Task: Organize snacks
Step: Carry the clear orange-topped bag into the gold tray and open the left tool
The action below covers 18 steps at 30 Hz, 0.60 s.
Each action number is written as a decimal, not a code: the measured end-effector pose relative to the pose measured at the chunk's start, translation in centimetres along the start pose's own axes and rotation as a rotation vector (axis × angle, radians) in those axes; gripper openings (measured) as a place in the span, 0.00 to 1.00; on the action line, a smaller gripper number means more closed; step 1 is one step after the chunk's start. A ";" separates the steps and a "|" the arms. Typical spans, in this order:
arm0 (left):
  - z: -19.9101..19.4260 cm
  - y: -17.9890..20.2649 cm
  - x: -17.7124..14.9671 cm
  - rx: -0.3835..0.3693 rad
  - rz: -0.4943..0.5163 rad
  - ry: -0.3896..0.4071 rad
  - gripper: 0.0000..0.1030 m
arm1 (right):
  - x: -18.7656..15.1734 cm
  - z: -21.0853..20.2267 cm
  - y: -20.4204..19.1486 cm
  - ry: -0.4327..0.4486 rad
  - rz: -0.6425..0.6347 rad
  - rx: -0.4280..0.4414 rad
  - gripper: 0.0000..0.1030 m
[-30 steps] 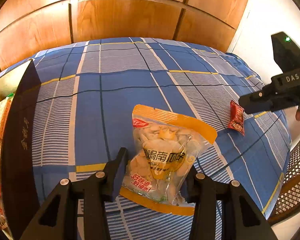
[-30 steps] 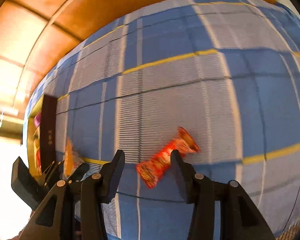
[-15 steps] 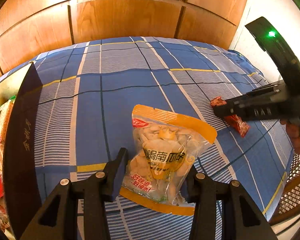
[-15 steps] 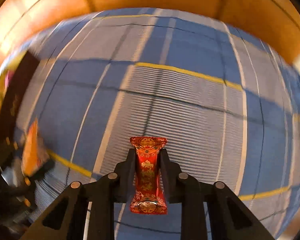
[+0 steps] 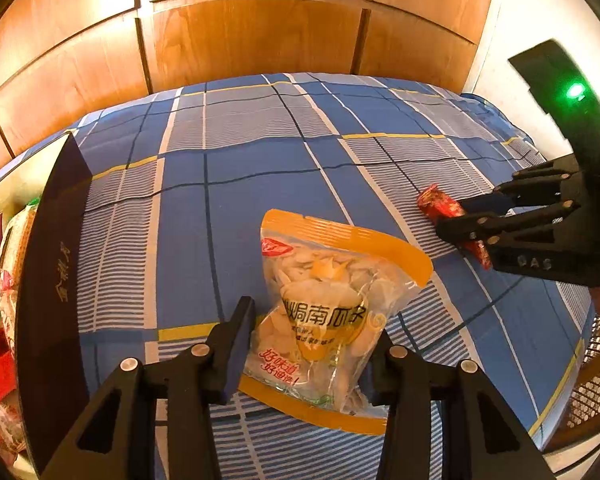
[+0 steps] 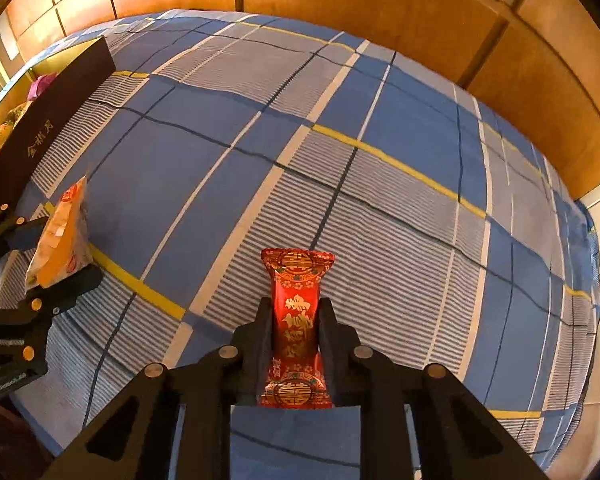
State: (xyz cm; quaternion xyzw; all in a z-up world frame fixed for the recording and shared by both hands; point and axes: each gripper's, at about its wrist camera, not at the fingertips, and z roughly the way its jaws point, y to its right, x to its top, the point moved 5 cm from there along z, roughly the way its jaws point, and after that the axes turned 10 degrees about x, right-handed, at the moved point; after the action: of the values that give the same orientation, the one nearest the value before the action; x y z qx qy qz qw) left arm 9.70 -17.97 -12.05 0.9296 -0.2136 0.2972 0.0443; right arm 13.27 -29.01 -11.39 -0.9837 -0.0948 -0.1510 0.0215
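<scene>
Two claws: the left claw (image 5: 308,344) with one orange-edged seed bag (image 5: 328,316) between its fingers, the right claw (image 6: 294,330) with one red wrapped candy (image 6: 296,320) between its own. One dark box (image 5: 56,280) stands left of the left claw, its snack packets too hidden to count.

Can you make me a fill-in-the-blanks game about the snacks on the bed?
1. The right gripper is shut on a candy with a ____ wrapper.
2. The left gripper holds a clear snack bag with ____ edges.
3. Both snacks are over a bedsheet that is mostly ____.
4. The long dark box holding other snacks stands at the ____ edge of both views.

Missing words: red; orange; blue; left
</scene>
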 end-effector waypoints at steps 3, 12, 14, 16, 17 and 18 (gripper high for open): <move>-0.4 -0.1 -0.2 -0.011 0.001 -0.004 0.42 | -0.2 -0.1 0.2 -0.001 -0.010 0.024 0.23; -1.9 -0.8 -1.5 -0.007 -0.015 -0.004 0.41 | -1.0 -0.5 -1.5 0.036 -0.124 -0.052 0.21; -2.4 -1.0 -1.7 -0.007 -0.020 0.000 0.41 | -1.3 -0.8 -2.2 0.037 -0.133 -0.063 0.21; -3.0 -1.1 -1.7 -0.008 -0.018 0.013 0.41 | -1.8 -1.3 -2.8 0.038 -0.144 -0.072 0.21; -3.3 -1.2 -1.7 -0.007 -0.018 0.017 0.41 | -1.8 -1.3 -2.8 0.038 -0.144 -0.072 0.21; -3.5 -1.3 -1.6 -0.009 -0.021 0.020 0.41 | -1.9 -1.4 -2.9 0.039 -0.149 -0.076 0.21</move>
State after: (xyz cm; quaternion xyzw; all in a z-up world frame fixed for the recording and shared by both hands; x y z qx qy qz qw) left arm 7.16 -15.49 -10.01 0.9286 -0.2045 0.3048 0.0537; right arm 10.54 -26.55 -10.54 -0.9709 -0.1616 -0.1749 -0.0254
